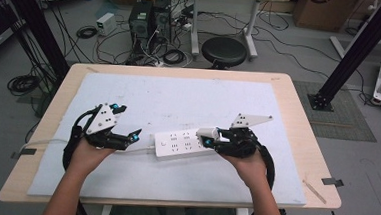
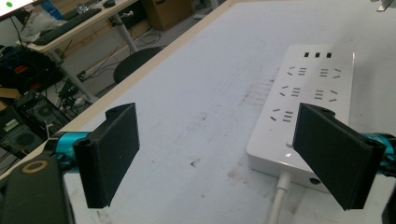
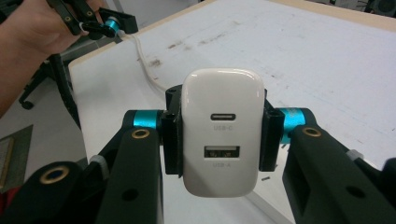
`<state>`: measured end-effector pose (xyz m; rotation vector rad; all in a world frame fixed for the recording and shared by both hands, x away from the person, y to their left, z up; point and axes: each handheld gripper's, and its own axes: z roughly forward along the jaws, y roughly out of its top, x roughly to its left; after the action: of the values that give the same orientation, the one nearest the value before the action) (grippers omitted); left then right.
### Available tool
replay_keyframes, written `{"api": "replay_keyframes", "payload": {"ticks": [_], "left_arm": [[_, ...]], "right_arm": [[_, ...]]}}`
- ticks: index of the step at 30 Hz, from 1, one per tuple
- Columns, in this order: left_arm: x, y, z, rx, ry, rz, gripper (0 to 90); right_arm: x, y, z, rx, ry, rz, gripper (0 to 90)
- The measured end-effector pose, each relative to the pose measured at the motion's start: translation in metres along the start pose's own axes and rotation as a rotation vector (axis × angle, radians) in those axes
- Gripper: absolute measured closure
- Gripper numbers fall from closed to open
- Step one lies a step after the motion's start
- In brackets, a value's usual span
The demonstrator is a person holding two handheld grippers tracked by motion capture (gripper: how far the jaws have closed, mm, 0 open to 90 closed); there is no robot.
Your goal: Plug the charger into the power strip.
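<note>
A white power strip [image 1: 178, 144] lies flat on the mat in the middle of the table, its sockets facing up and its white cable [image 1: 146, 149] running off to the left. In the left gripper view the strip [image 2: 303, 93] sits just beyond my right-hand jaw, with the cable [image 2: 278, 200] leaving its near end. My left gripper [image 1: 128, 121] [image 2: 219, 149] stands open beside the strip's left end, nothing between its pads. My right gripper [image 1: 211, 139] [image 3: 219, 135] is shut on a white USB charger [image 3: 222, 130] [image 1: 208, 133], held over the strip's right end with its ports facing the camera.
A pale mat [image 1: 179, 102] covers most of the wooden table [image 1: 301, 144]. Beyond the far edge stand a black stool [image 1: 224, 52], computer towers [image 1: 148, 22] and loose cables on the floor. A black frame post [image 1: 352, 52] rises at the right.
</note>
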<state>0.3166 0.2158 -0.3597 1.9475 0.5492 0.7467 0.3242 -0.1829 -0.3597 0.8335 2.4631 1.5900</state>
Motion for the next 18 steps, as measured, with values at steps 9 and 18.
{"api": "replay_keyframes", "payload": {"ticks": [9, 18], "left_arm": [[0.0, -0.003, -0.003, 0.004, -0.003, 0.001, 14.8], [-0.002, -0.009, -0.007, 0.016, -0.006, -0.002, 14.8]], "right_arm": [[0.002, 0.001, 0.003, 0.029, -0.025, -0.016, 63.1], [-0.001, 0.011, 0.017, 0.143, -0.093, -0.125, 63.1]]}}
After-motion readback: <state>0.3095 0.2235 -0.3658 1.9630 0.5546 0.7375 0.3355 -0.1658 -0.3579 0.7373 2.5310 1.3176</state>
